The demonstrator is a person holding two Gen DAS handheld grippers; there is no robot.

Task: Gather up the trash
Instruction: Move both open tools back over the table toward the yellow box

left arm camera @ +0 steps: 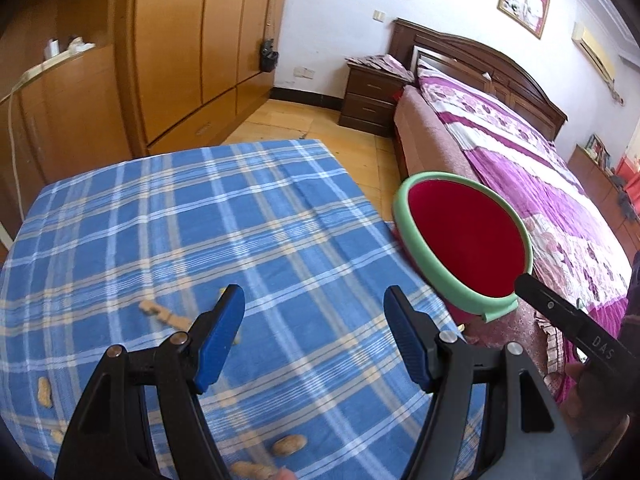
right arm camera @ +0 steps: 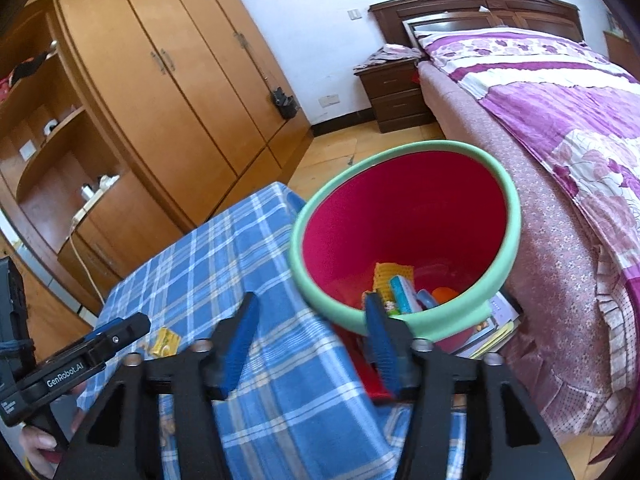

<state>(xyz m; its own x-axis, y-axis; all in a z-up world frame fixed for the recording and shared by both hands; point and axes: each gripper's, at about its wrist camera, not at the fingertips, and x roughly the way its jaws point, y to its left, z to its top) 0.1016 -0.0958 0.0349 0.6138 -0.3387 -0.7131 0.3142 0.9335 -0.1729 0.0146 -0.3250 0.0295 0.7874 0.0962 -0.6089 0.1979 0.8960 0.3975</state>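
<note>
A red bin with a mint-green rim [right arm camera: 404, 236] stands at the table's right edge, tilted toward the table; it shows in the left wrist view too [left arm camera: 464, 240]. Wrappers and packets [right arm camera: 400, 290] lie inside it. My right gripper [right arm camera: 312, 308] is open and empty, its right finger at the bin's near rim; whether it touches is unclear. My left gripper [left arm camera: 314, 296] is open and empty above the blue plaid tablecloth [left arm camera: 180, 220]. Peanut shells [left arm camera: 286, 446] and a tan scrap [left arm camera: 160, 312] lie on the cloth near it. A yellow wrapper [right arm camera: 164, 342] lies on the cloth.
A bed with a purple floral cover [left arm camera: 520, 168] runs along the right. A dark nightstand [left arm camera: 372, 96] stands beside it. A wooden wardrobe [left arm camera: 180, 48] fills the left wall. Books [right arm camera: 494, 328] lie on the floor under the bin.
</note>
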